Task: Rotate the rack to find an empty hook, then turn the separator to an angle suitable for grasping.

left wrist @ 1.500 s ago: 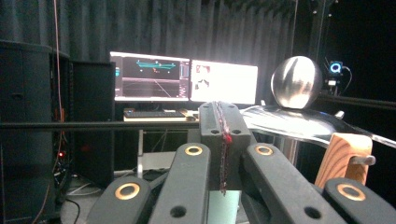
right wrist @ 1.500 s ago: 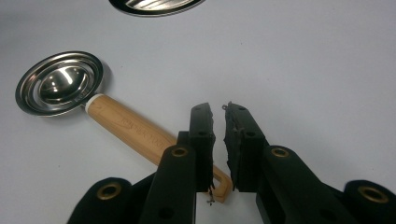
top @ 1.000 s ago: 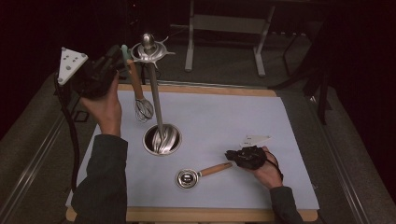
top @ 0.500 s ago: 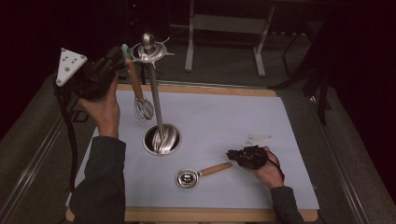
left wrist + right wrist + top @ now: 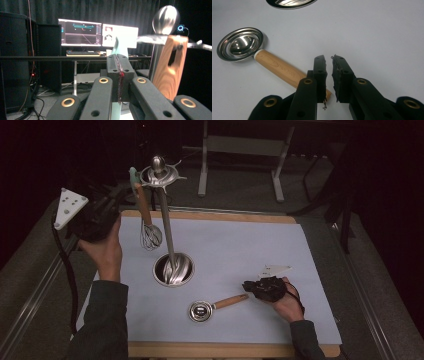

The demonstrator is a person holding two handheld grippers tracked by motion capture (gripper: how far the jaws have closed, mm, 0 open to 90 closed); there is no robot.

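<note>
A whisk [image 5: 150, 236] with a wooden handle [image 5: 172, 67] and a teal hanging loop [image 5: 120, 45] hangs tilted beside a tall metal stand [image 5: 165, 227]. Its loop is up by the stand's hook ring [image 5: 161, 175], under the ball top [image 5: 166, 16]. My left gripper [image 5: 129, 189] is raised at the far left, its jaws [image 5: 119, 61] shut on the teal loop. A small steel measuring cup [image 5: 200, 311] with a wooden handle [image 5: 279, 67] lies at the front of the mat. My right gripper [image 5: 250, 286] rests on the mat at that handle's end, jaws [image 5: 328, 60] a narrow gap apart, empty.
The stand's round base [image 5: 173, 270] sits mid-mat on a pale mat [image 5: 240, 245] over a wooden table edge [image 5: 225, 350]. A metal frame [image 5: 240, 145] stands beyond the table. Monitors [image 5: 80, 32] on a desk are behind the stand.
My left hand has sunk a little with the whisk still in its jaws; the whisk head has barely shifted. The right hand has not moved.
</note>
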